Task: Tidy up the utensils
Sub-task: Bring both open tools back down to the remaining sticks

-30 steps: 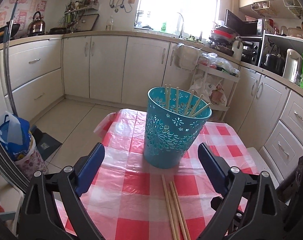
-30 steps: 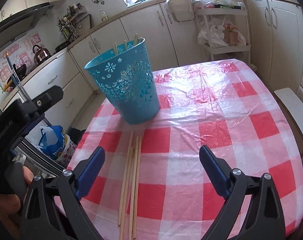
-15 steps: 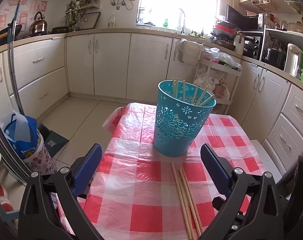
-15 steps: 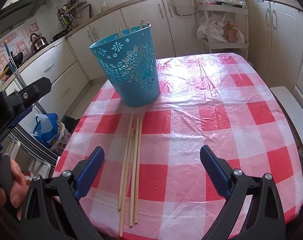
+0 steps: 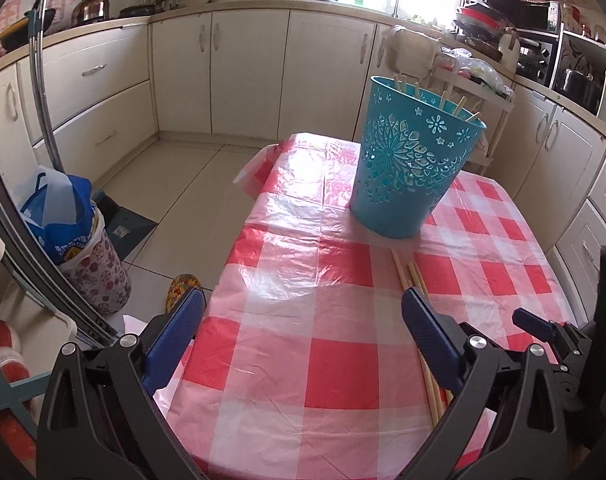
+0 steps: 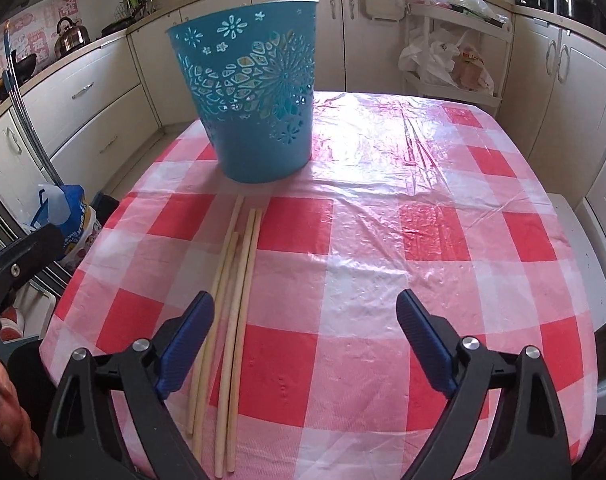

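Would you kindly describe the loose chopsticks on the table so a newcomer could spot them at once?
Start at the red-and-white checked table and find the blue basket standing on it. Just in front of the basket's base, four pale wooden chopsticks lie flat, side by side. Unlike the sticks standing upright inside the basket, these lie on the cloth.

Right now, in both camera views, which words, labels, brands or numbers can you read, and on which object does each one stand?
No text can be read with certainty.
Wall stickers behind the kettle: red Chinese characters, too blurred to read.
Blue bag on the floor: white print, too blurred.
Plastic bags on the white rack: coloured print, too small.
Teal basket, chopsticks, checked tablecloth: no text.
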Available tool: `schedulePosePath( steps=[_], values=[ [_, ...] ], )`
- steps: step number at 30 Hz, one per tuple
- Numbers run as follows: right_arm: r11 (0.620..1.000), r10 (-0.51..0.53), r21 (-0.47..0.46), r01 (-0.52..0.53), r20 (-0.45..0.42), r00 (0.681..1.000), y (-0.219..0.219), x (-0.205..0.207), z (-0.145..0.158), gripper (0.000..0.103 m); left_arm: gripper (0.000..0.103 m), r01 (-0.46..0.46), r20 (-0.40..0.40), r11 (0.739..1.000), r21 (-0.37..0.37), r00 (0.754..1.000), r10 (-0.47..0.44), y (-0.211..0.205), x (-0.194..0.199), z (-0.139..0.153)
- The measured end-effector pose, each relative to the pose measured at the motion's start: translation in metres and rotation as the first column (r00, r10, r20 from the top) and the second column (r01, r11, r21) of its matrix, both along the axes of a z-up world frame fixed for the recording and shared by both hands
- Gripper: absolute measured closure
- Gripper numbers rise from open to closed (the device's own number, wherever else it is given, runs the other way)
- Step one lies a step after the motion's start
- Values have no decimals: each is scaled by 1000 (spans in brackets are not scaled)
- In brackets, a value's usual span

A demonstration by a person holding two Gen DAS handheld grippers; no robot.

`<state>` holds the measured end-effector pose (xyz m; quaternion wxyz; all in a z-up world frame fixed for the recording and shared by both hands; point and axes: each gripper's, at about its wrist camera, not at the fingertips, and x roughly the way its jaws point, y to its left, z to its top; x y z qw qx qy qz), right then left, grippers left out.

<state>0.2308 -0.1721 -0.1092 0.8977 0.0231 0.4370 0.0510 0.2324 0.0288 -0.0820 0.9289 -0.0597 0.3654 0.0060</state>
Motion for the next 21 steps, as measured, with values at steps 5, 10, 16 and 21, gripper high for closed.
schedulePosePath(
  steps=[5,10,16,21],
  values=[
    [999,6,-47,-8,-48,999,7,17,-14,23,8,13,-16,1000,10,1000,-13,-5,0,-6],
    [997,21,-72,-25,-63,998,10,26,-20,28,8,26,-35,1000,12,999,-26,-10,3,-11],
    [998,-14,-66,9,-69,998,-12,21,-19,44,8,29,-48,999,14,998,-28,-12,4,-15],
    [999,-12,-39,10,-62,998,-39,10,-16,75,8,74,-78,996,49,995,-70,-27,19,-22]
  ],
)
